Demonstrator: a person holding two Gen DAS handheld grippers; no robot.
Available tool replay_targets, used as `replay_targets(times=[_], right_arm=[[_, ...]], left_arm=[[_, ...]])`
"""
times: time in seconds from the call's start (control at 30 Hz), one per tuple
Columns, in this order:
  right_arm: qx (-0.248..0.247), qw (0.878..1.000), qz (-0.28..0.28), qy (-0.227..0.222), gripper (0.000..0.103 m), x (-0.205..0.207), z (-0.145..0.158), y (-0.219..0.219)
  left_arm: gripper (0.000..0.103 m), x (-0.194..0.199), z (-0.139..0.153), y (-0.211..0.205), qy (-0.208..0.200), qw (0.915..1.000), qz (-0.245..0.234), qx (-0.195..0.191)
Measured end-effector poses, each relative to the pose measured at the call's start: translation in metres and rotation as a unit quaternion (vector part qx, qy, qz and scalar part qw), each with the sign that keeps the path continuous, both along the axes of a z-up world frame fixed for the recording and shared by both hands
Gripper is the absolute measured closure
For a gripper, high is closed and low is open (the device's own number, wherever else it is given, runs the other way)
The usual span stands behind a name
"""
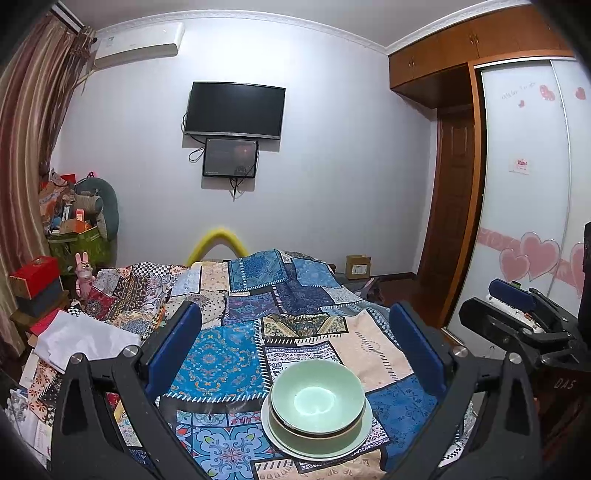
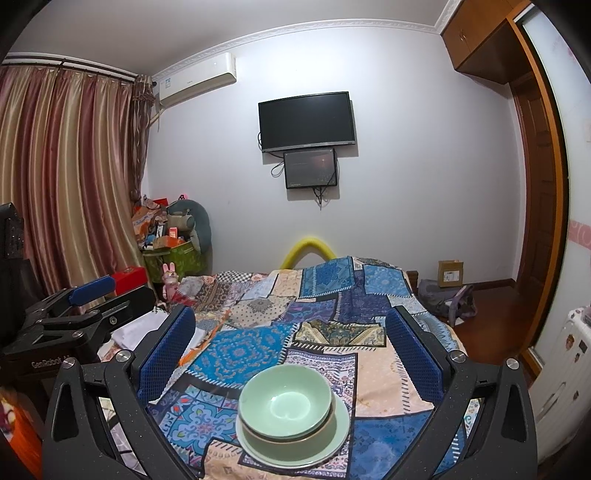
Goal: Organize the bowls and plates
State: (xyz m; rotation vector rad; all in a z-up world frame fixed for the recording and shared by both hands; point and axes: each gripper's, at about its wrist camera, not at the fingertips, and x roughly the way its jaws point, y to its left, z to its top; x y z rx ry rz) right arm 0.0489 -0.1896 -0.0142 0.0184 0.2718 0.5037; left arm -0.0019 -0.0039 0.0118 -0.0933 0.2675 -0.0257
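Both jaws apart, empty; bowls (image 1: pixel 317 400) stacked on plate (image 1: pixel 275 435). Only right view shows radiator (image 2: pixel 565 373).

We list: glossy, smooth, pale-green glazed bowls (image 1: pixel 317 400) on a like plate (image 1: pixel 280 439); matt patchwork cloth bedspread (image 1: pixel 236 354); each tool's (image 2: pixel 290 354) dimpled blue pads (image 2: pixel 168 354), black matt plastic arms; sheeny curtains (image 2: pixel 74 166); wooden cabinets (image 1: pixel 443 48).

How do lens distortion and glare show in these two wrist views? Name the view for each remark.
Left wrist view: fisheye bends the wardrobe door and curtain into curves, corners go black, and a soft highlight sits inside the top bowl. Right wrist view: the ceiling moulding bows, and the television shows no glare.
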Motion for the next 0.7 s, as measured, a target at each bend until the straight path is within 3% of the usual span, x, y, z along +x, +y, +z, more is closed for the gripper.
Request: replay_targets(times=[0.7], right_arm=[[0.001,1.0,0.001,0.003,0.0,-0.0001,-0.0006,0.0013]], left_arm=[[0.0,0.0024,0.0005,0.0012,0.004,0.9999,-0.009,0.003]])
